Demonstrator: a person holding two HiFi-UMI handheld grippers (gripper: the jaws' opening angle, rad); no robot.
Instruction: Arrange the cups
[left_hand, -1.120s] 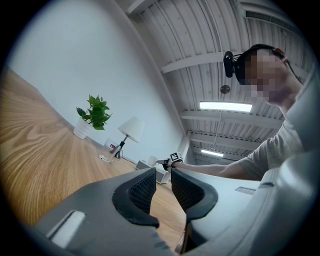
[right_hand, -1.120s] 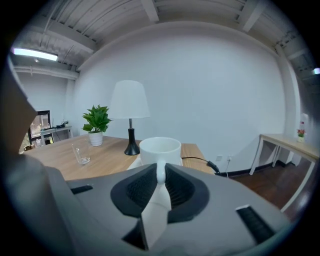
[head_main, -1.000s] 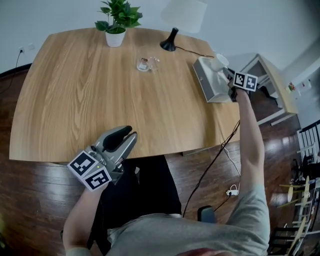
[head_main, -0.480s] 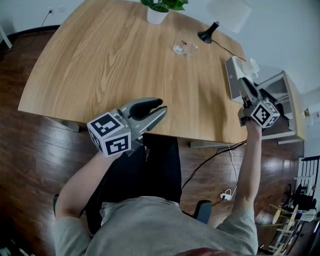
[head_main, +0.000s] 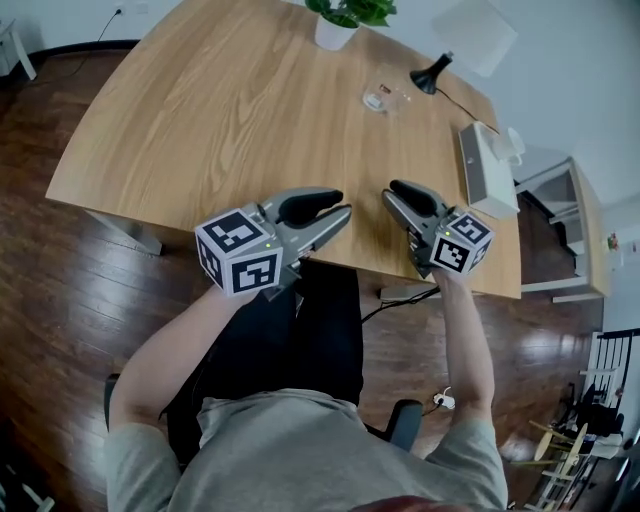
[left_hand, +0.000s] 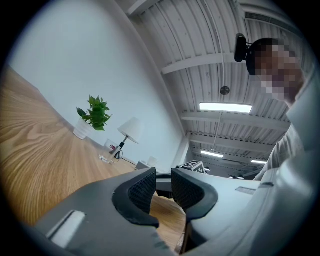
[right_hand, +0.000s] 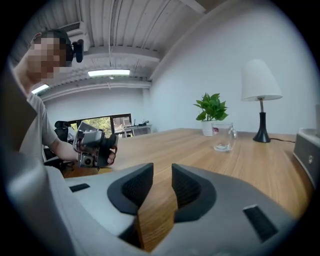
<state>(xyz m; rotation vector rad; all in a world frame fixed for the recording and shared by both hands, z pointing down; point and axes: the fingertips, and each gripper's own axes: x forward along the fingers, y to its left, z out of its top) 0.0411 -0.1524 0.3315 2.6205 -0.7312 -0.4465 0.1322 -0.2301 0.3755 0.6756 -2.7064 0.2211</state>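
Wooden tabletop, arranging seemingly part done: beside the white box at the right edge stands a white cup. Left tongs and right tongs hang released and empty at the near edge, the right's jaws having just been opening, well apart from the glass cup at the far side

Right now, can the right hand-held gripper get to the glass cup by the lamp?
Probably yes: only bare table lies between the right hand-held gripper and the glass cup, and its jaws, just opened, hold nothing. It sits far across, though.
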